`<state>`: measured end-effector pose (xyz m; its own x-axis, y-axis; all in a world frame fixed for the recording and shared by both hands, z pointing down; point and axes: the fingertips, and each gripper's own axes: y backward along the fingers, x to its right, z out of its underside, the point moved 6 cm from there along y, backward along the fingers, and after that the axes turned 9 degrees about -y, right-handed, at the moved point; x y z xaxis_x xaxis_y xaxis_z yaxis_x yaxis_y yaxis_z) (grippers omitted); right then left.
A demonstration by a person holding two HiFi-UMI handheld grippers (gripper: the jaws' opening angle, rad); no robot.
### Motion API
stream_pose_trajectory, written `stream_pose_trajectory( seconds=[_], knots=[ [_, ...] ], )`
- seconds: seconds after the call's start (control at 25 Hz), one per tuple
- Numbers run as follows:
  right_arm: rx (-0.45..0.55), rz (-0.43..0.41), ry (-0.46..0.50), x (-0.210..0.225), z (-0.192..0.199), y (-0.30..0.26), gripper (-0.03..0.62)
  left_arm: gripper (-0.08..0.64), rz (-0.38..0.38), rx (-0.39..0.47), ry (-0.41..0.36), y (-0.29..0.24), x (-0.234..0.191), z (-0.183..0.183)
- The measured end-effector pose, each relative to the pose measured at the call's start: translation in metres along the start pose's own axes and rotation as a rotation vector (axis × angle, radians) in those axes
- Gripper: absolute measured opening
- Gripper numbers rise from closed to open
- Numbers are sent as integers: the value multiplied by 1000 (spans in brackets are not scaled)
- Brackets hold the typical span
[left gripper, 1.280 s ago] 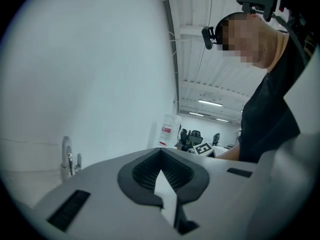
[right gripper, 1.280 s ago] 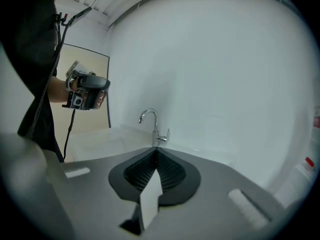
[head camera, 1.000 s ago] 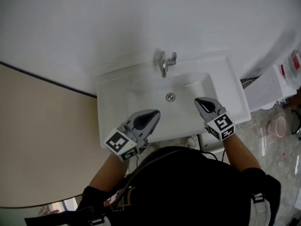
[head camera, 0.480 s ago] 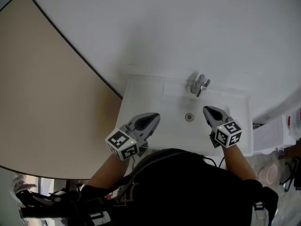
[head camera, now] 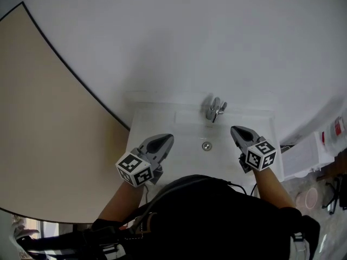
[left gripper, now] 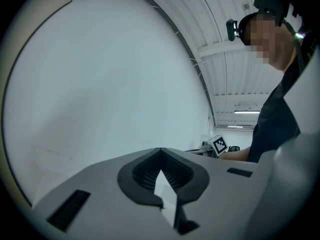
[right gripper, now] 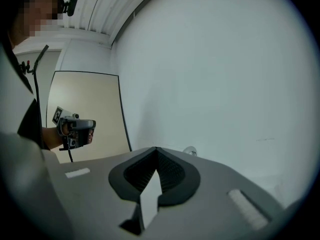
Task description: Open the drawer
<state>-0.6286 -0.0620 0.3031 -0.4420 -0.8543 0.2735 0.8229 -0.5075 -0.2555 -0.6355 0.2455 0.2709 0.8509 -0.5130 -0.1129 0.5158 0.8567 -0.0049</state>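
No drawer shows in any view. In the head view my left gripper (head camera: 168,137) hangs over the front left of a white sink (head camera: 162,118), jaws shut with nothing in them. Over the sink's front right my right gripper (head camera: 234,129) is shut and empty too. A chrome tap (head camera: 214,110) stands at the back of the basin, with the drain (head camera: 206,145) in front of it. The left gripper view shows its shut tips (left gripper: 160,150) facing a bare white wall. The right gripper (right gripper: 156,149) points at the same wall, and the tap (right gripper: 189,150) peeks over its jaws.
A beige panel with a dark edge (head camera: 49,118) fills the left. Right of the sink stand a white box (head camera: 303,158) and a pink bowl (head camera: 312,198) on a speckled floor. The person's dark torso (head camera: 217,221) hides everything below the sink's front edge.
Both grippers have risen and now point more at the wall above the sink. The head view has swung, so the beige panel takes up more of the left.
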Motion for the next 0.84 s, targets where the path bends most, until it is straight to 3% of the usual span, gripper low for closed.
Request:
stream_pose_trajectory(
  seconds=[0.84],
  knots=[
    [-4, 25, 26, 11, 3, 2, -2, -6, 61, -32, 3, -26, -5, 4]
  ],
)
